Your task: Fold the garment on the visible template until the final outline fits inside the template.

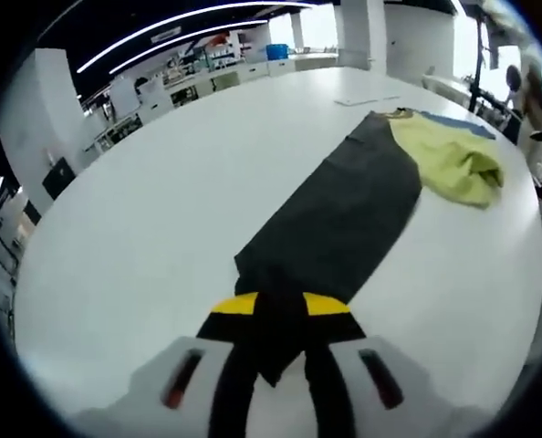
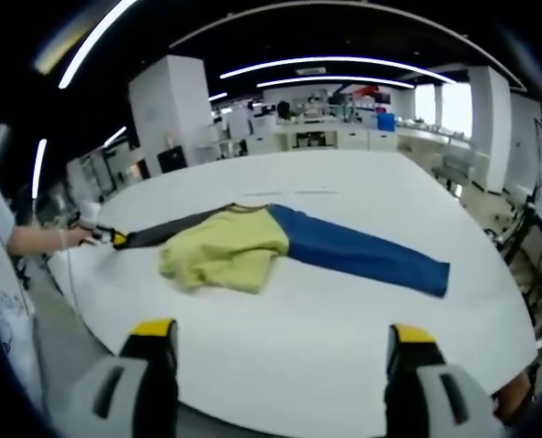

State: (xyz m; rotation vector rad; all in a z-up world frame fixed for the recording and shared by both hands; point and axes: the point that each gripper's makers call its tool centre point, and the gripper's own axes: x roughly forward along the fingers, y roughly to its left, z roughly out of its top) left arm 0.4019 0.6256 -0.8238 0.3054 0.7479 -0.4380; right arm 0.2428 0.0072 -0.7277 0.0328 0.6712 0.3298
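White desk [image 1: 143,228] runs wide through an open lab, with benches and curved ceiling light strips behind.

Left gripper [image 1: 273,351]: yellow-tipped black fingers [image 1: 237,365] are pinched together on the near end of the dark grey sleeve [image 1: 344,210], which lies flat and stretches away across the desk. The right gripper view shows the same gripper small at far left [image 2: 107,237], in a person's hand [image 2: 75,239], at the sleeve's tip.

Right gripper [image 2: 285,342]: fingers [image 2: 157,342] stand wide apart, gripping nothing, above the near desk edge.

Garment: a yellow-green body [image 2: 225,251] bunched at mid-desk, with a blue sleeve [image 2: 362,248] laid out straight on the opposite side (grey and blue sleeves point apart). A template outline cannot be made out. No readable writing or labels.
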